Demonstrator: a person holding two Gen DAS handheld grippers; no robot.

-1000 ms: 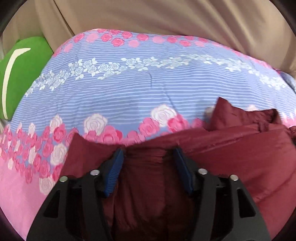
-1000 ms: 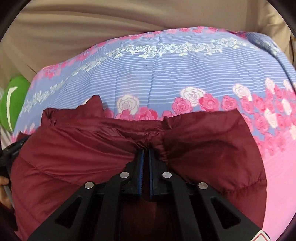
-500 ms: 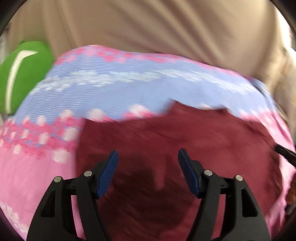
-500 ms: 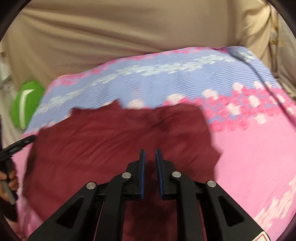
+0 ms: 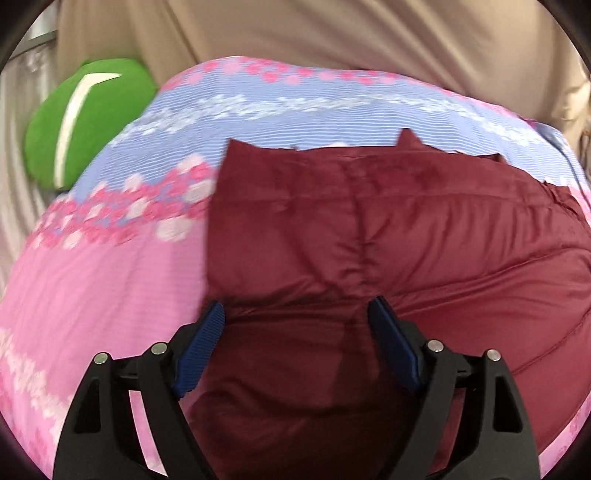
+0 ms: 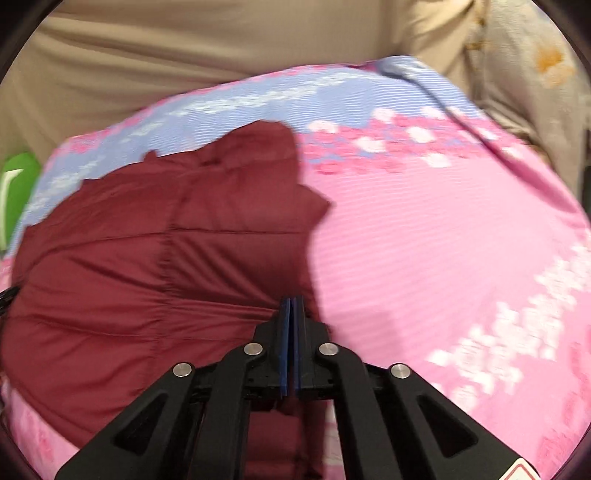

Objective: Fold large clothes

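Observation:
A dark red quilted padded garment [image 5: 369, 229] lies folded on a bed covered by a pink and blue floral sheet [image 5: 110, 280]. My left gripper [image 5: 297, 314] is open, its blue pads wide apart above the garment's near left part. In the right wrist view the garment [image 6: 147, 258] fills the left half. My right gripper [image 6: 293, 306] is shut with its pads together at the garment's near right edge; I cannot tell whether fabric is pinched between them.
A green cushion [image 5: 88, 118] with a white stripe lies at the bed's far left. Beige fabric [image 5: 332, 33] hangs behind the bed. The sheet [image 6: 443, 258] stretches to the right of the garment. A pale flowered cloth [image 6: 535, 66] is at the far right.
Both grippers have pulled back towards me and risen. The left gripper stayed open off the garment. The right gripper, shut on a bunched fold a second ago, now sits at the garment's right edge.

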